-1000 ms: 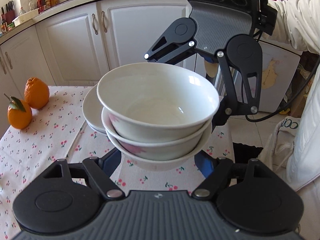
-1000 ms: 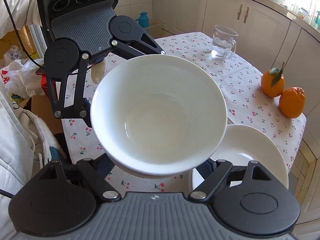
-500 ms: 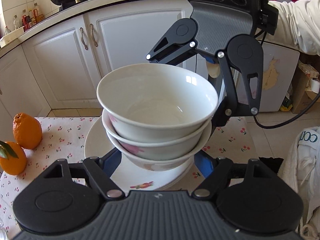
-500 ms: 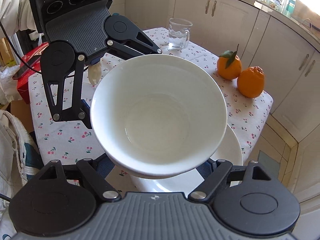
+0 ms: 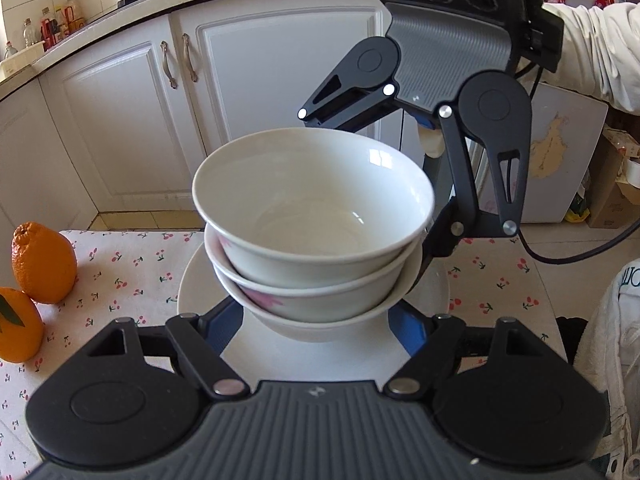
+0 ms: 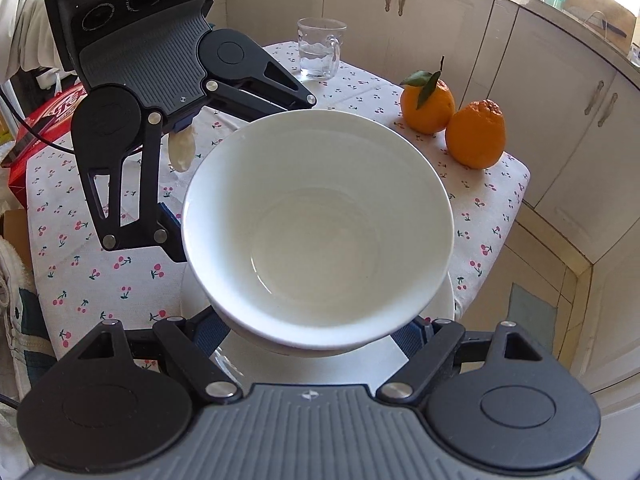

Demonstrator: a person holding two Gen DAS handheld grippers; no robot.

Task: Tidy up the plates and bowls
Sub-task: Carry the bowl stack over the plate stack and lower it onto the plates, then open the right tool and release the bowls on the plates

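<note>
Item: stack of three nested white bowls (image 5: 316,236), the lowest bearing a pink flower print. Held off the bench (image 5: 132,264) between both grippers; the left gripper (image 5: 316,332) is closed part-way on the near side of the bottom bowl, the right gripper (image 5: 424,240) closed on the far side, its jaws set wider.

Change noted: against the views of a second ago, the stack has been carried across the cherry-print cloth. The white plate (image 5: 208,292), then seen off to one side of the bowls, now lies directly beneath them. Grip widths are unchanged.

Position: stack centred over the plate, judged apart from it, though the gap is hidden.

Bearing on task: lowering onto the plate is judged the step in hand.

Also present: two oranges (image 6: 452,120) at far right, glass mug (image 6: 320,50) beyond.
</note>
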